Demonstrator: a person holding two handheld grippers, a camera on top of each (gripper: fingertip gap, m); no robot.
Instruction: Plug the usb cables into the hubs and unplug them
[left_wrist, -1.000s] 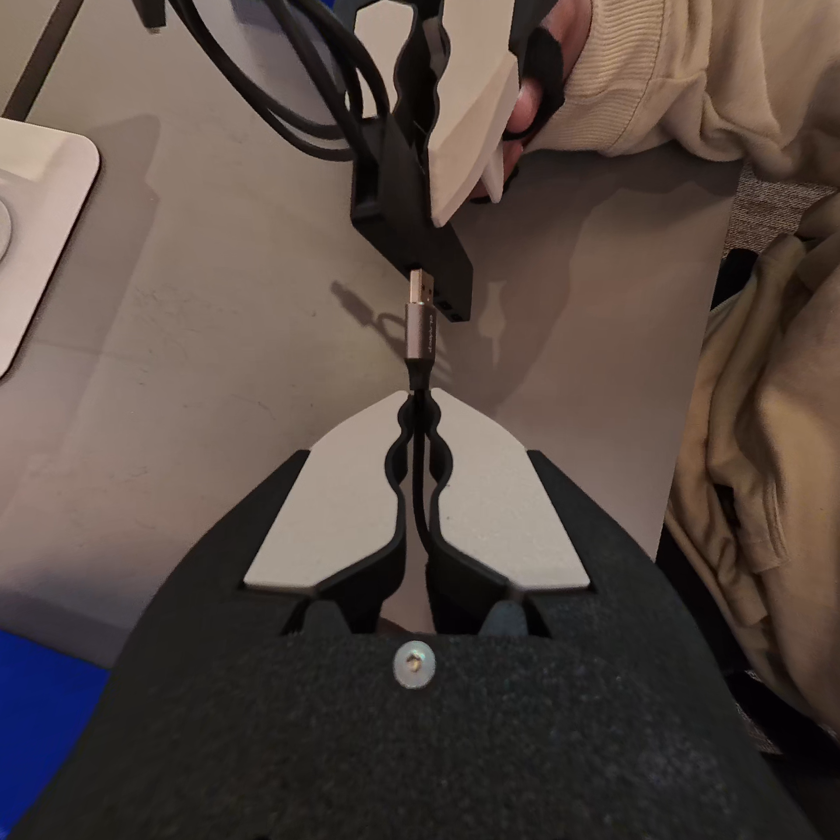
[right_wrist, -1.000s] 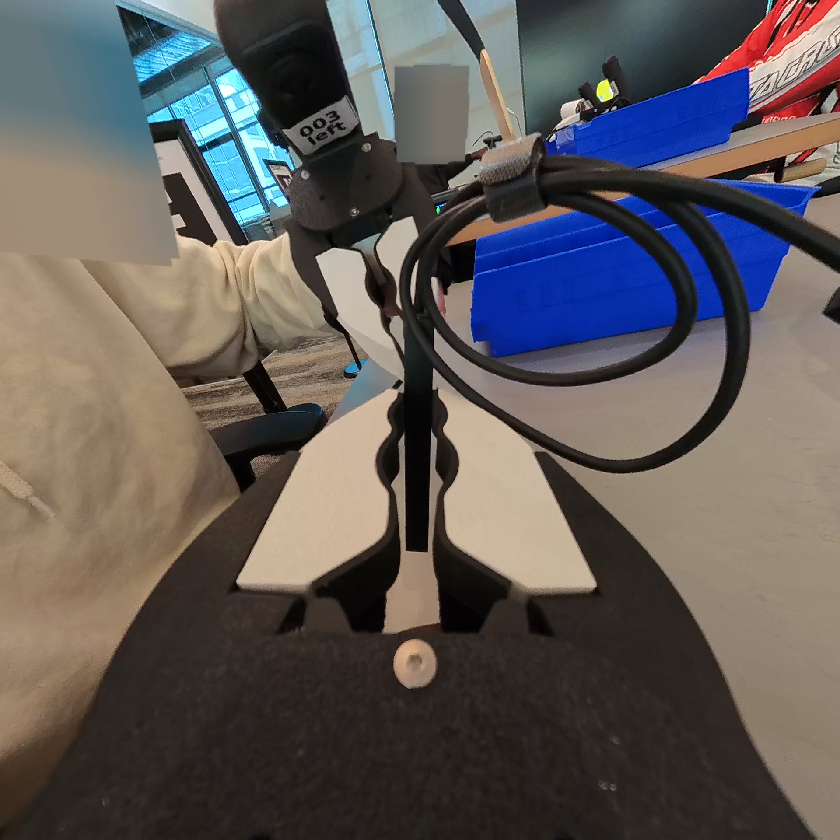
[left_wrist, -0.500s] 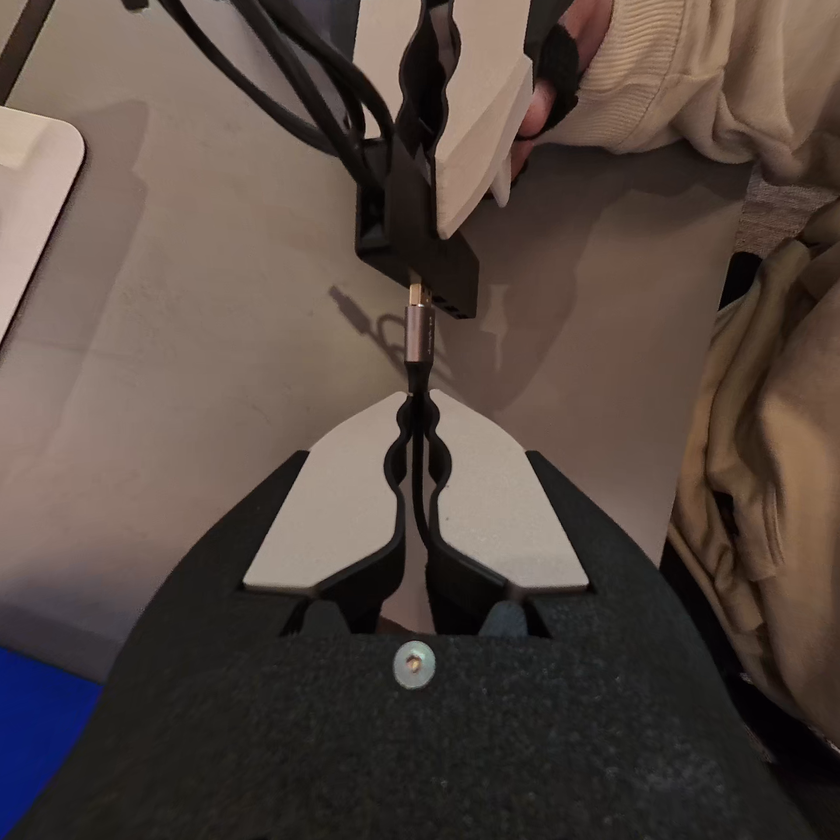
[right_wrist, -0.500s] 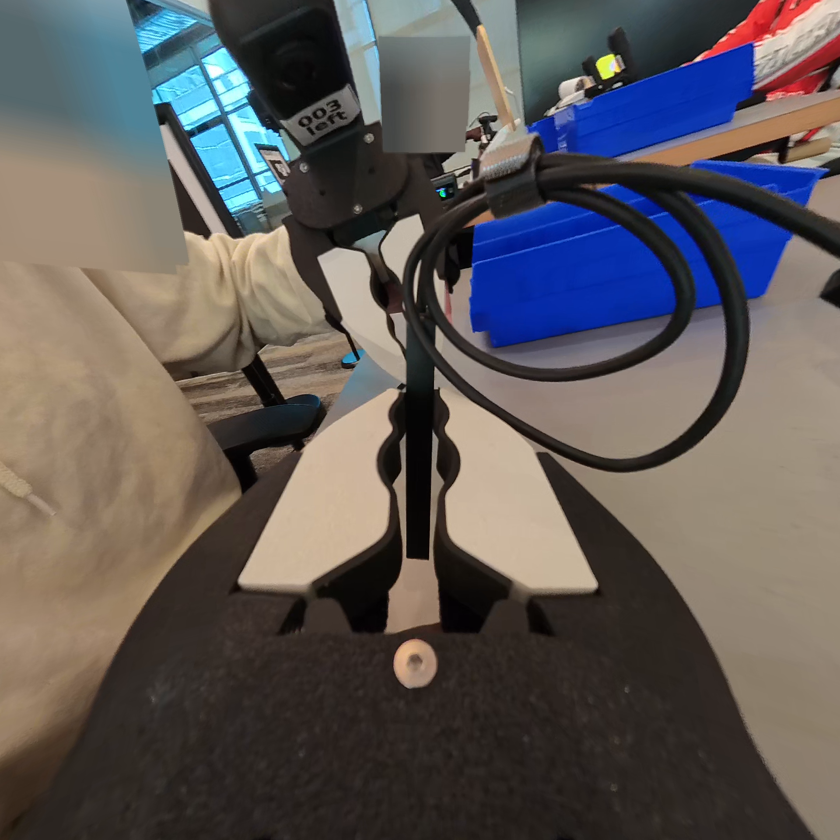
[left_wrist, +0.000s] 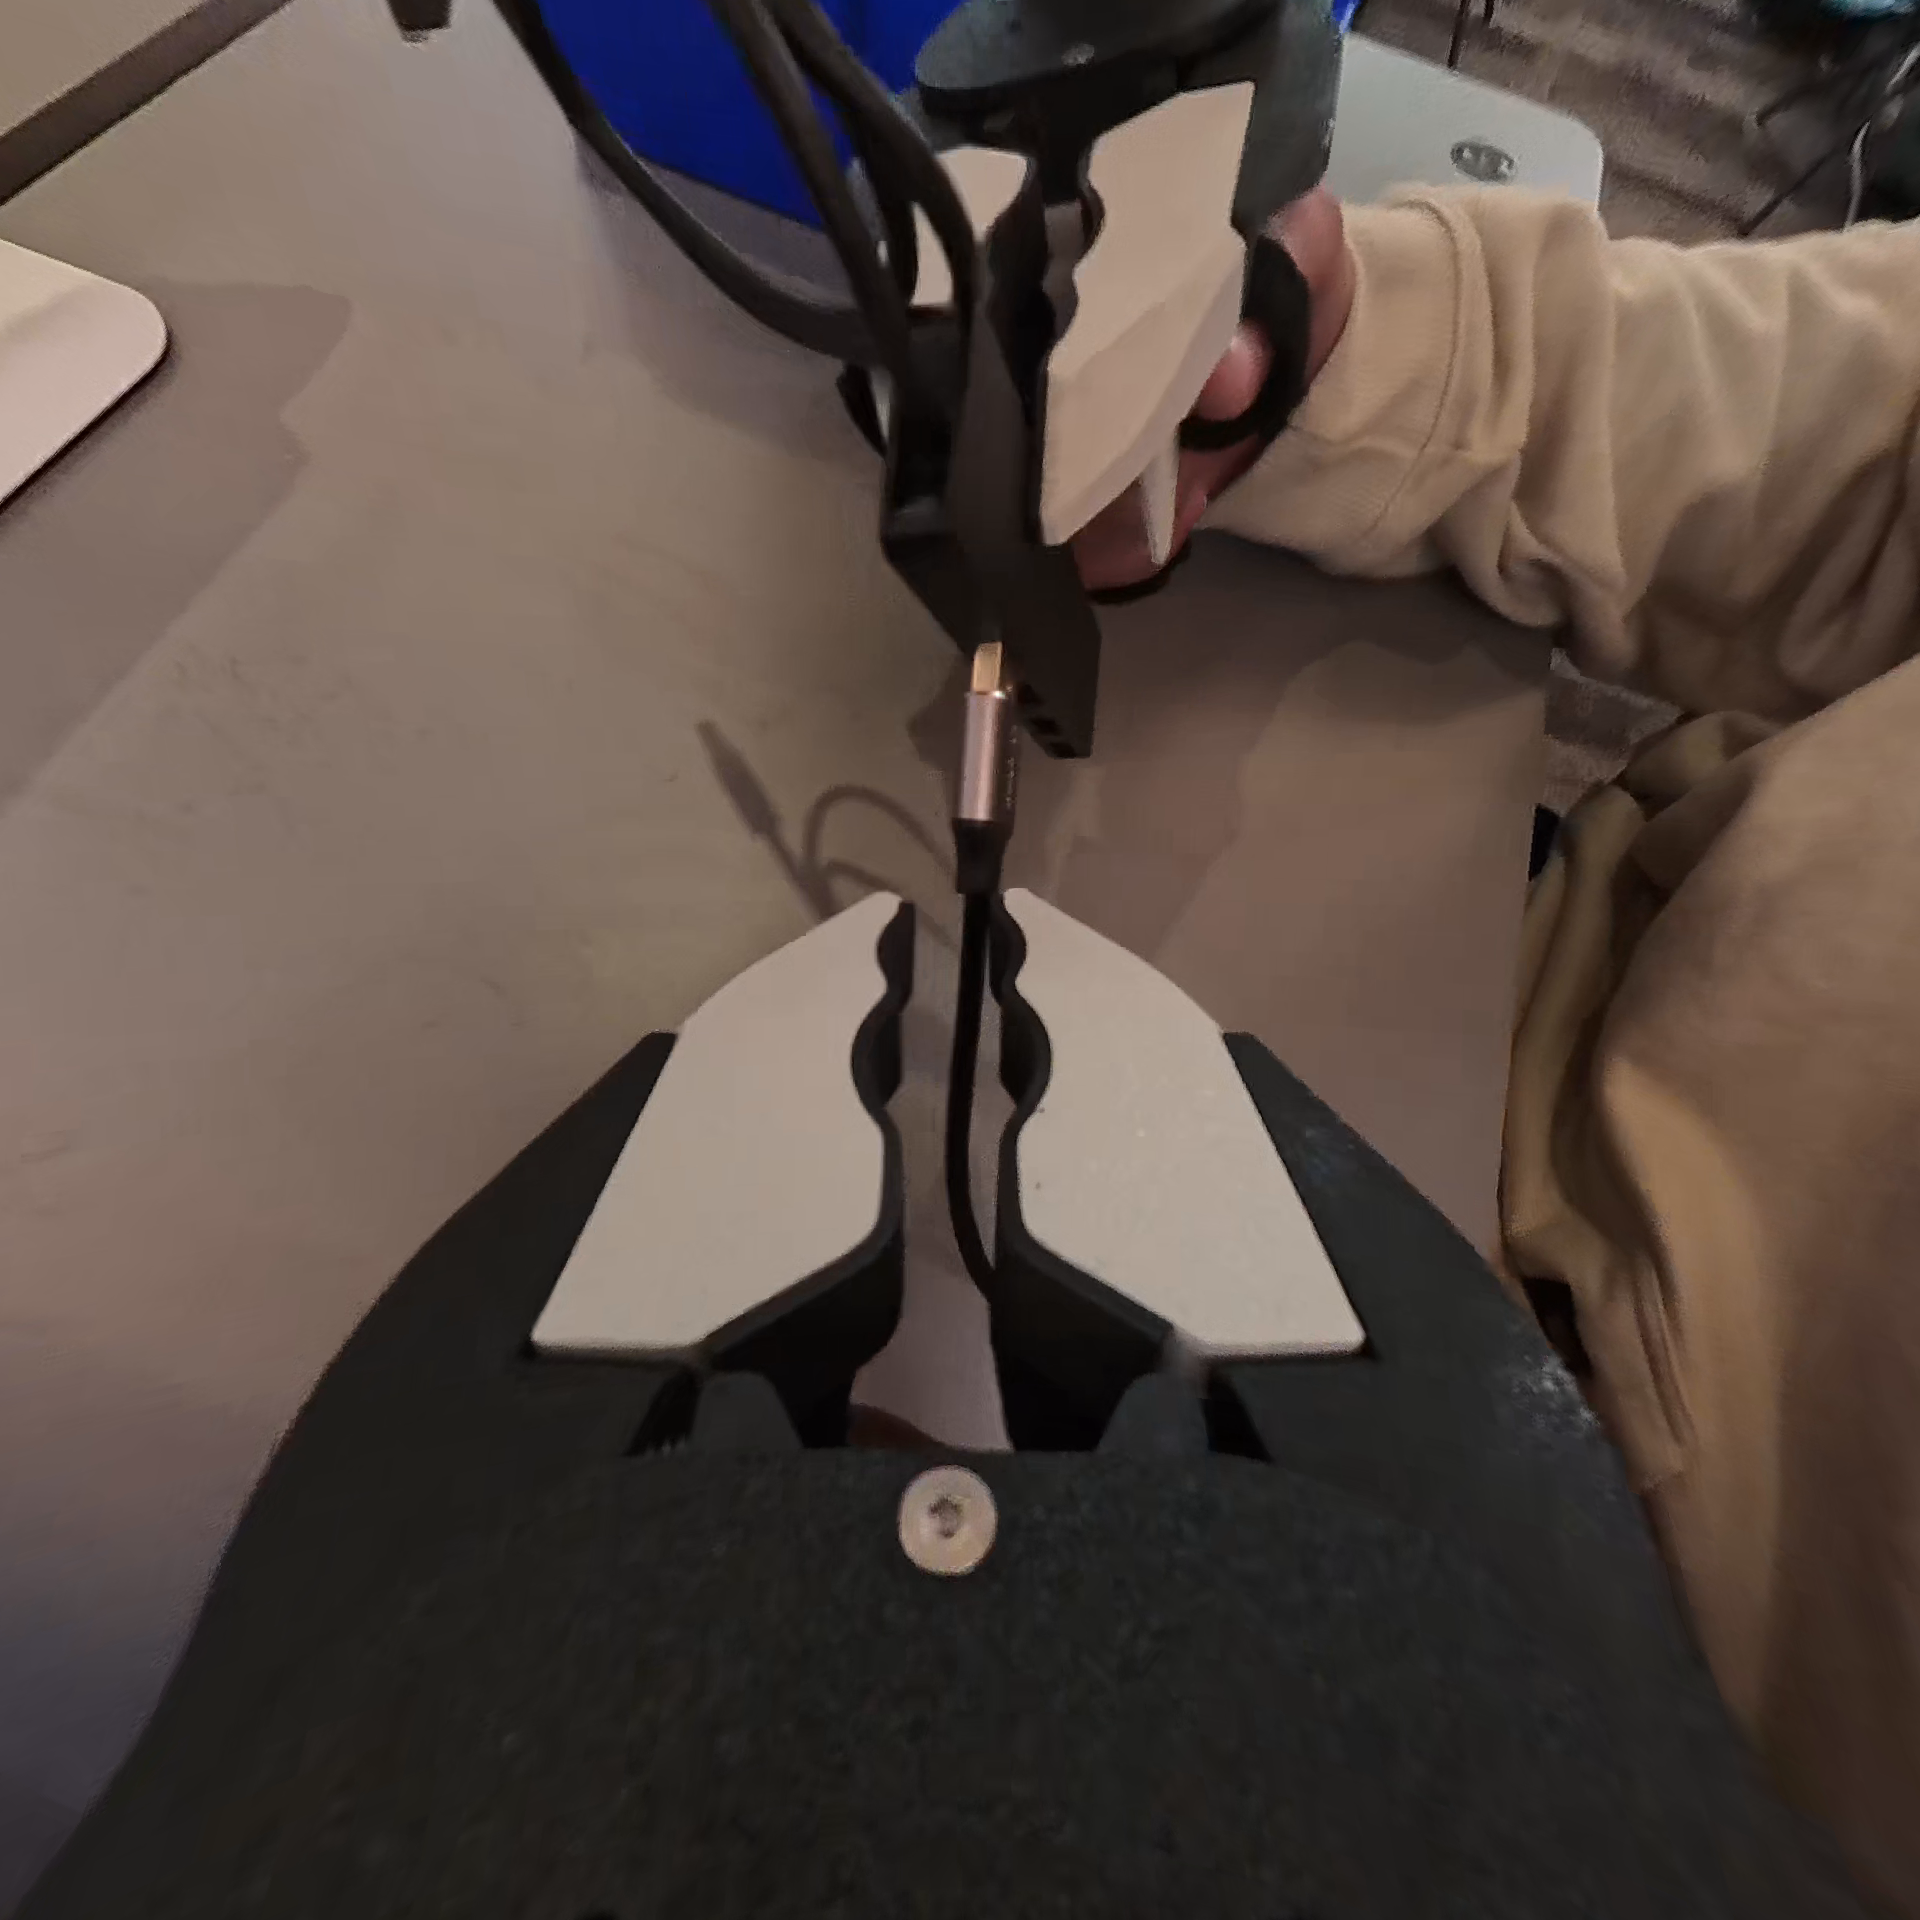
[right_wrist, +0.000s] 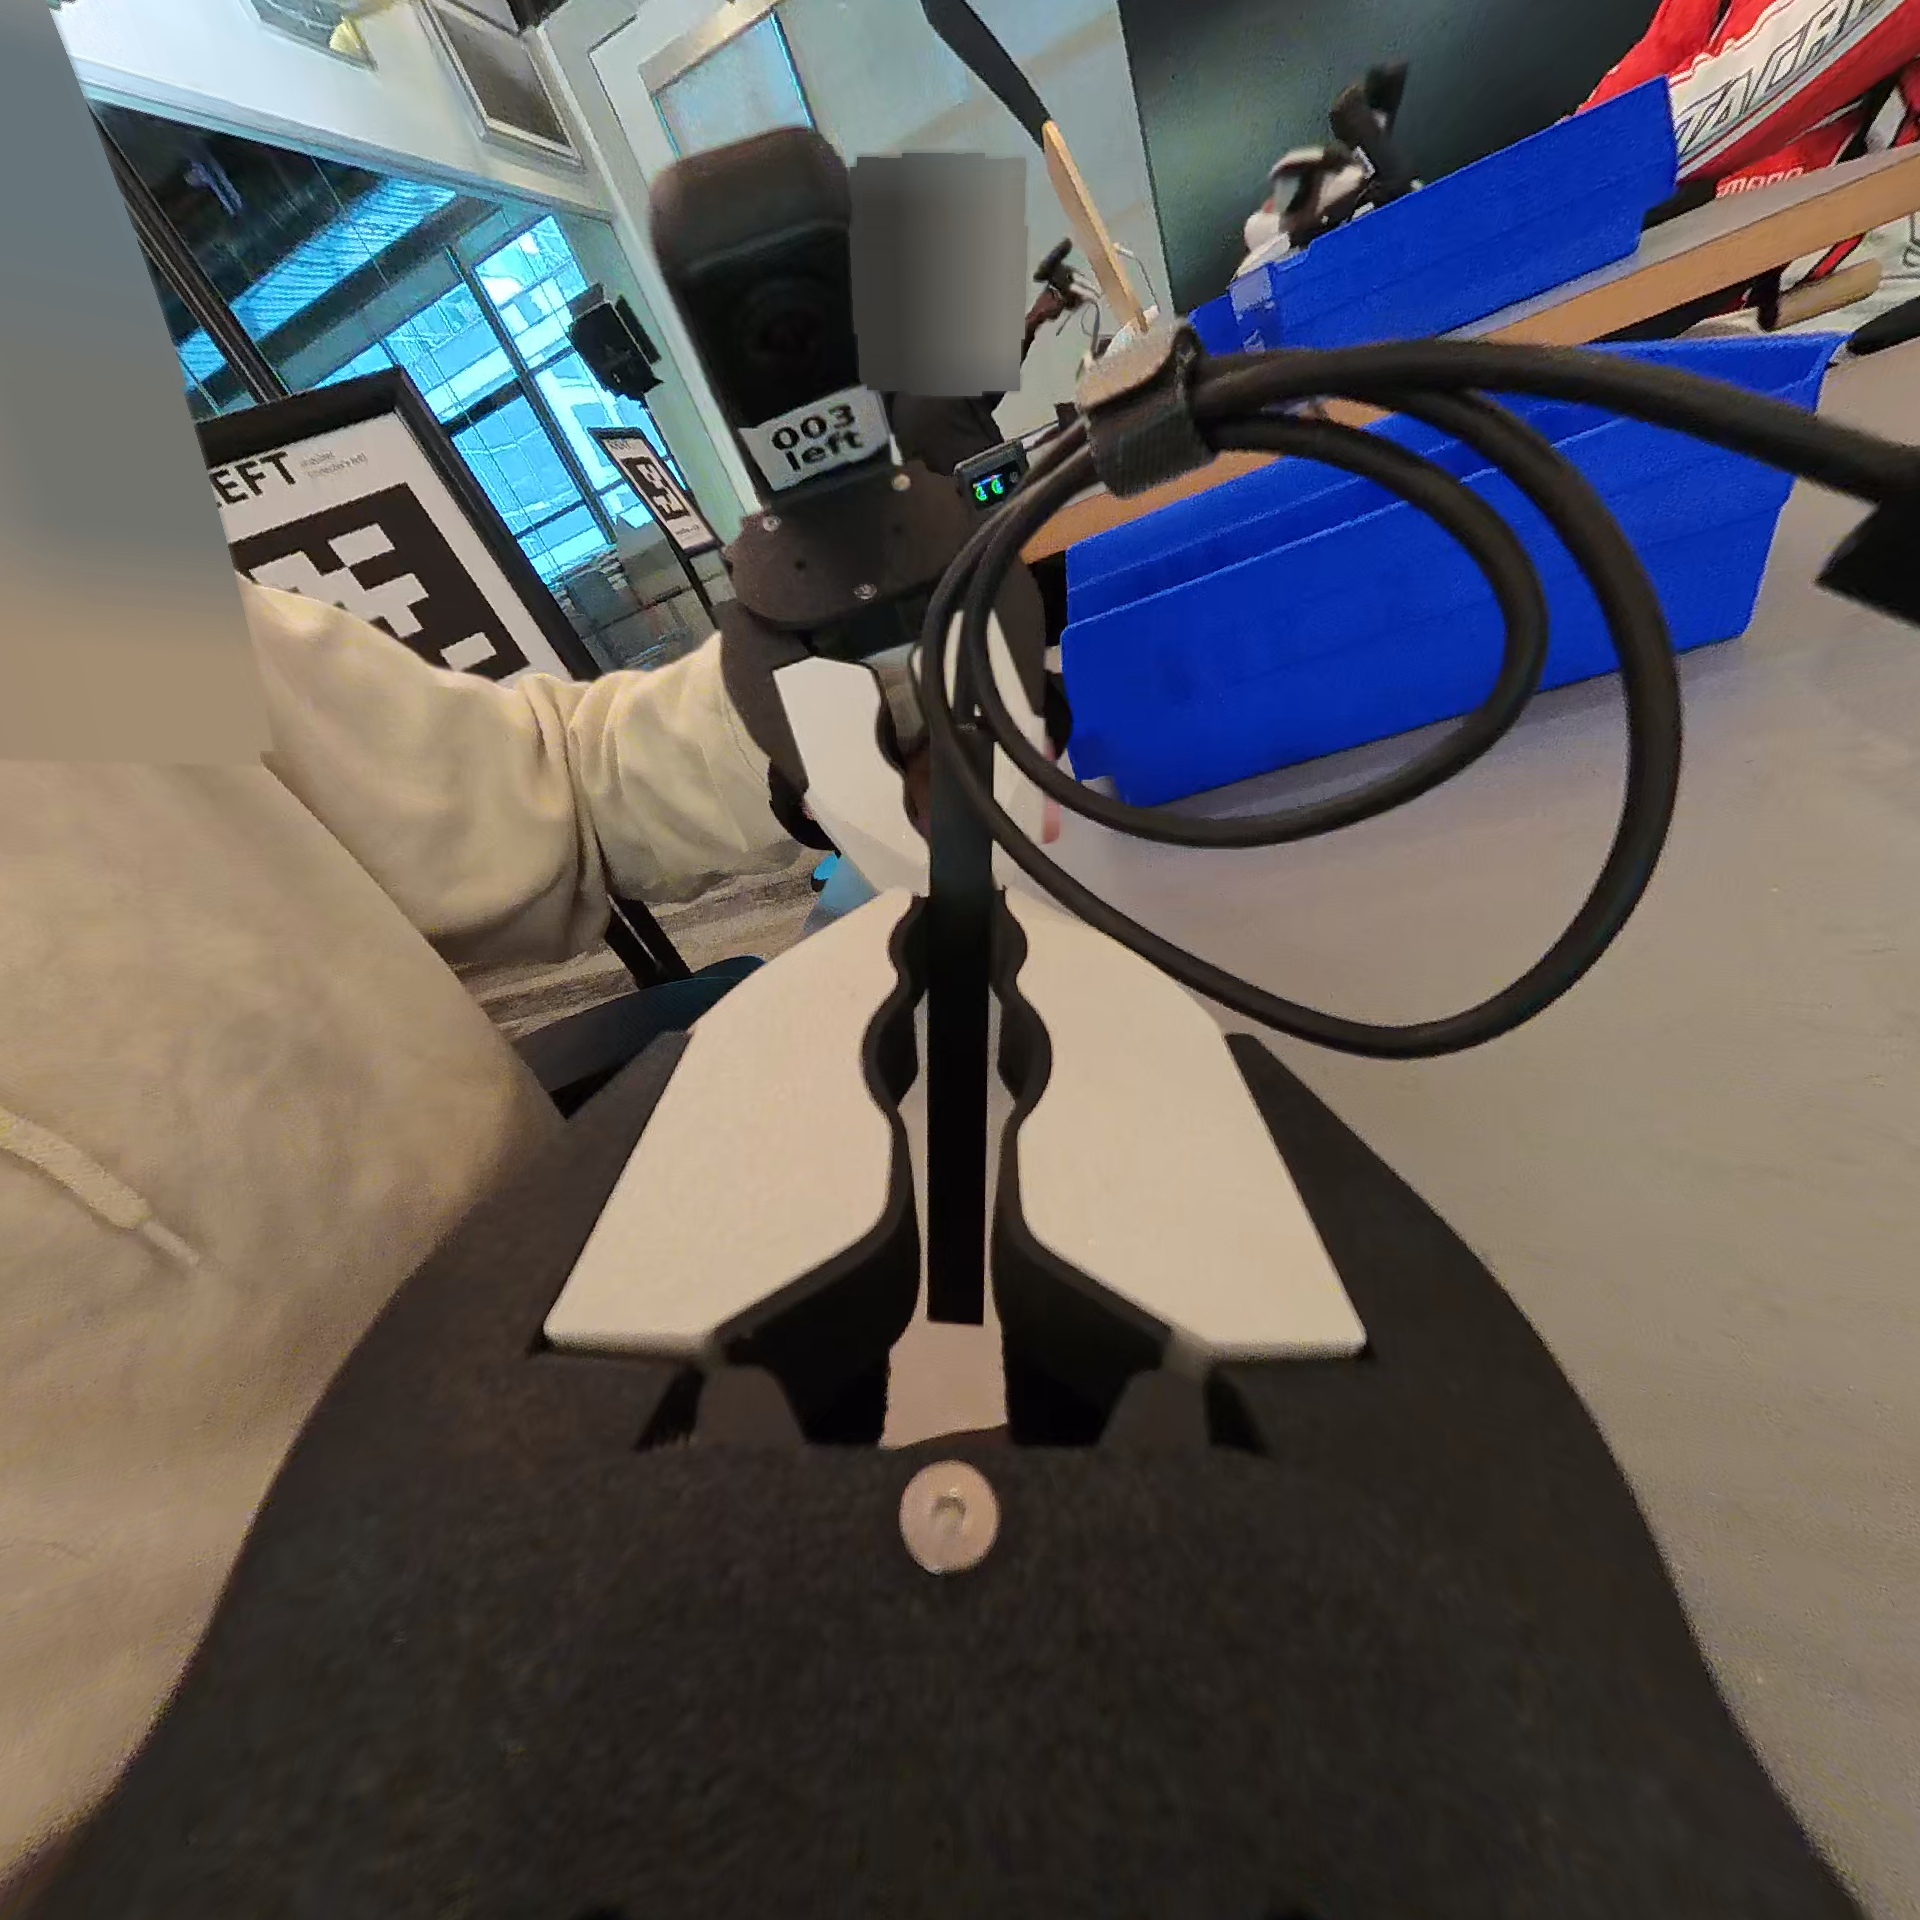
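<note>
Showing, left wrist view: left gripper parted, thin black cable running between fingers, no clamp visible; metal usb plug tip at black hub port edge, above grey table.
Right wrist view: right gripper closed on hub; coiled hub cable hanging right.

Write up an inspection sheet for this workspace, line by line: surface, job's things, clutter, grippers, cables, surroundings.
Surface: grey table, bare around the work.
Job's things: black hub held off the table; USB plug with its metal tip at a hub port, part of the tip showing.
Clutter: blue bins at the far edge; pale flat device at the left.
Grippers: left gripper open, cable running loose between the fingers; right gripper shut on the hub.
Cables: thin USB cable; the hub's thick black lead coiled and strapped.
Surroundings: person's cream sleeve, glass walls, framed marker board.
</note>
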